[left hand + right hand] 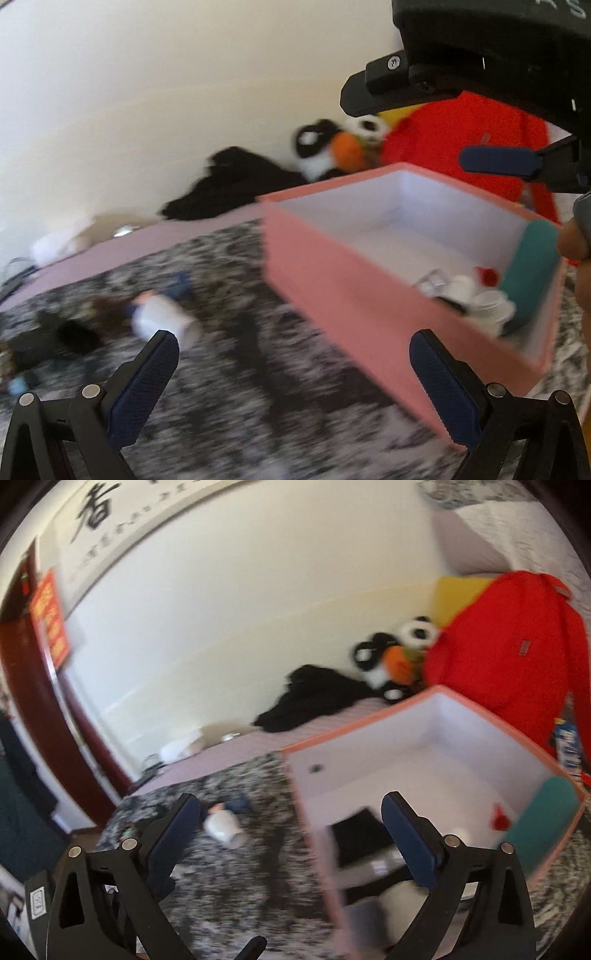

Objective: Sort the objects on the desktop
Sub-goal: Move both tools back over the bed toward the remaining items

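A pink box with a white inside stands on the speckled black-and-white tabletop. Inside it lie a teal cylinder, white cups, a red piece and a clear item. My left gripper is open and empty, low over the table beside the box's near wall. A white cup lies on its side to the left. My right gripper is open and empty above the box, whose teal cylinder and a black item show. The white cup lies left of it.
Dark small objects are scattered at the table's left. Behind the table are a black cloth, a panda plush and a red bag on a pink bed. A person's hand and the other gripper's body sit at the right edge.
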### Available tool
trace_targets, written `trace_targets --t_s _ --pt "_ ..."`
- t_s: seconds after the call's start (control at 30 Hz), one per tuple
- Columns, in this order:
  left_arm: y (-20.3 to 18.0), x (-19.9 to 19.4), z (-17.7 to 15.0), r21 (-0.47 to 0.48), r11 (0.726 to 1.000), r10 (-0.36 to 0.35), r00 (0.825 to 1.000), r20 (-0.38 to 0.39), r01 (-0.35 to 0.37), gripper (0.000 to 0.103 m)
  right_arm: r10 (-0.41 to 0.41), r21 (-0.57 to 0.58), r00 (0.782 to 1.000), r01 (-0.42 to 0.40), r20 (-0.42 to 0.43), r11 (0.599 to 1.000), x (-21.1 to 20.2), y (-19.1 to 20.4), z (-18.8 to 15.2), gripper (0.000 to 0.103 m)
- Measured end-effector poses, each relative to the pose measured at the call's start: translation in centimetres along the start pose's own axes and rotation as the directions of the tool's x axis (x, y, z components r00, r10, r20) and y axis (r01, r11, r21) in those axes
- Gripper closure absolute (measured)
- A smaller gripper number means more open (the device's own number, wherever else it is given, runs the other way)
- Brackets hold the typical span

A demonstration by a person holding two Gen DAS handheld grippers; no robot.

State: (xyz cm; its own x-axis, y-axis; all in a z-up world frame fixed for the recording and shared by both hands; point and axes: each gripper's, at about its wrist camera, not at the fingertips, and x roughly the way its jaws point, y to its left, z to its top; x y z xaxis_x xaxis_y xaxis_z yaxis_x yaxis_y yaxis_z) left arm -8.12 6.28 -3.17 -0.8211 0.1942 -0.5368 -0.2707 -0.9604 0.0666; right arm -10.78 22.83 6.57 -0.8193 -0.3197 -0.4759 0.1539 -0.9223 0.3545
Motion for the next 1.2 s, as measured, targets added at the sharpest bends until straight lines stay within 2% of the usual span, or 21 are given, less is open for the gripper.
trace_targets --t_s 0.23,0.4,0.63,0.73,0.8,1.03,1.13,1.2 --pt "6.4 -3.7 -1.2 -0.062 0.992 0.11 0.994 -0.016 -0.111 0.0 0.094 -0.057 0.994 -0.097 -0.054 0.994 2.9 7.3 -2.1 0.002" --pt "9.6 -4.8 -2.5 -0.084 0.983 0.163 0.986 -0.037 -0.166 0.0 0.138 -0.071 0.986 -0.145 -0.098 0.987 4.9 11.8 -3.7 0.002" --pt "13.2 -7.0 -4.1 -0.099 0.965 0.24 0.97 -0.045 -0.244 0.0 0.145 -0.107 0.981 -0.159 -0.131 0.981 6.9 15.5 -5.4 0.002" --pt "14.6 -7.1 -4.9 -0.114 0.95 0.286 0.956 -0.06 -0.291 0.0 0.141 -0.12 0.98 -0.158 -0.14 0.98 7.5 16.8 -6.1 0.002" --pt "16.1 -6.7 -5.4 -0.128 0.932 0.33 0.94 -0.089 -0.339 0.0 0.137 -0.127 0.98 -0.156 -0.147 0.979 8.0 17.5 -6.5 0.002" --pt "23.2 -4.5 -7.9 -0.218 0.876 0.389 0.897 -0.209 -0.43 0.0 0.098 -0.143 0.98 -0.124 -0.173 0.982 10.3 17.4 -7.1 0.002" --pt "27.2 -4.1 -9.8 -0.27 0.832 0.416 0.867 -0.276 -0.485 0.0 0.078 -0.145 0.98 -0.106 -0.183 0.984 11.4 16.9 -7.3 0.002" --pt "29.6 -4.3 -11.1 -0.315 0.802 0.418 0.854 -0.309 -0.507 0.0 0.071 -0.145 0.979 -0.1 -0.191 0.984 12.3 16.5 -7.4 0.002"
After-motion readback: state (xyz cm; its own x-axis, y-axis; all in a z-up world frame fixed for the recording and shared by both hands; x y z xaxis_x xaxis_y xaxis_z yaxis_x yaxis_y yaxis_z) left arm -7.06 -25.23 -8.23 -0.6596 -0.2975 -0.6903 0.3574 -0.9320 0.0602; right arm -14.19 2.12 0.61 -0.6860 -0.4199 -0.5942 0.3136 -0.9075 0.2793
